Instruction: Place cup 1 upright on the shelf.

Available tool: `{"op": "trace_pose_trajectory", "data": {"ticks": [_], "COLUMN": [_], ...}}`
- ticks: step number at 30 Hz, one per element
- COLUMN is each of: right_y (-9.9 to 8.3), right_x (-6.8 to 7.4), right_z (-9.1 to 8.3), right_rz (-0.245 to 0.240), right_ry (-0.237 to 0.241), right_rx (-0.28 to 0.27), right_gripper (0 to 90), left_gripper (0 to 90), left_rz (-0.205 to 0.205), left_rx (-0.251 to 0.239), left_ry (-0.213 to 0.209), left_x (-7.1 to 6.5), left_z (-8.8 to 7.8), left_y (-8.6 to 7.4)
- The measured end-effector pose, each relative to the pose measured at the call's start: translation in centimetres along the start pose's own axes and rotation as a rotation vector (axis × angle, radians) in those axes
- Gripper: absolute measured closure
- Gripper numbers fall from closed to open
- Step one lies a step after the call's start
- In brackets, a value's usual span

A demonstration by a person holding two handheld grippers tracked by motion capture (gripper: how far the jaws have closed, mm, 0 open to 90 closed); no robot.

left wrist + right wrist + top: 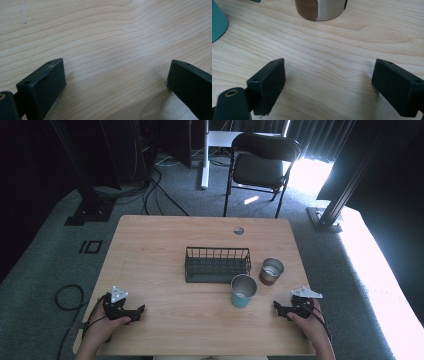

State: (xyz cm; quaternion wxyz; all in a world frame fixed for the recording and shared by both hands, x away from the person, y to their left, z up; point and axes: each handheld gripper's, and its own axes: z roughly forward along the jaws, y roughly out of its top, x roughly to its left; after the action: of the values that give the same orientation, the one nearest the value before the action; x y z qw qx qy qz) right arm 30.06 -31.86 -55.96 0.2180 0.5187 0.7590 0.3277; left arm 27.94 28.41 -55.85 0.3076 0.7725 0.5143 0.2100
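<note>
Nearest the camera in the high view, at the table's (150,240) front edge, the left gripper (134,312) rests on the bare wood at the left with its jaws spread wide and nothing between them, held by the person's left hand (102,327). Further right and toward the middle stands a black wire basket (217,265), with a teal cup (243,290) just in front of its right end and a brown cup (271,271) beside its right side. At the right front, the right gripper (280,308) lies on the wood in the right hand (315,322), jaws likewise wide apart and empty, pointing toward the two cups, near the teal one but touching neither.
</note>
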Motion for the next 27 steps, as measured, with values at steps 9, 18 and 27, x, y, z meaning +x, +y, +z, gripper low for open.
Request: {"op": "trace_pose_trajectory", "data": {"ticks": [9, 18, 27], "right_y": [0.00, 0.00, 0.01], "right_x": [0.00, 0.00, 0.00], "right_z": [0.00, 0.01, 0.00], "right_rz": [0.000, 0.000, 0.000], "right_ry": [0.000, -0.001, -0.001], "right_rx": [0.000, 0.000, 0.001], "right_gripper": [11.4, 11.3, 11.3], "left_gripper": [2.7, 2.7, 2.7], "left_rz": [0.007, 0.052, 0.080], "left_rx": [0.001, 0.003, 0.000], "left_ry": [-0.004, -0.049, -0.076], "left_x": [-0.04, -0.26, -0.96], "left_z": [-0.09, -0.17, -0.09], "left_y": [-0.08, -0.11, 0.61]}}
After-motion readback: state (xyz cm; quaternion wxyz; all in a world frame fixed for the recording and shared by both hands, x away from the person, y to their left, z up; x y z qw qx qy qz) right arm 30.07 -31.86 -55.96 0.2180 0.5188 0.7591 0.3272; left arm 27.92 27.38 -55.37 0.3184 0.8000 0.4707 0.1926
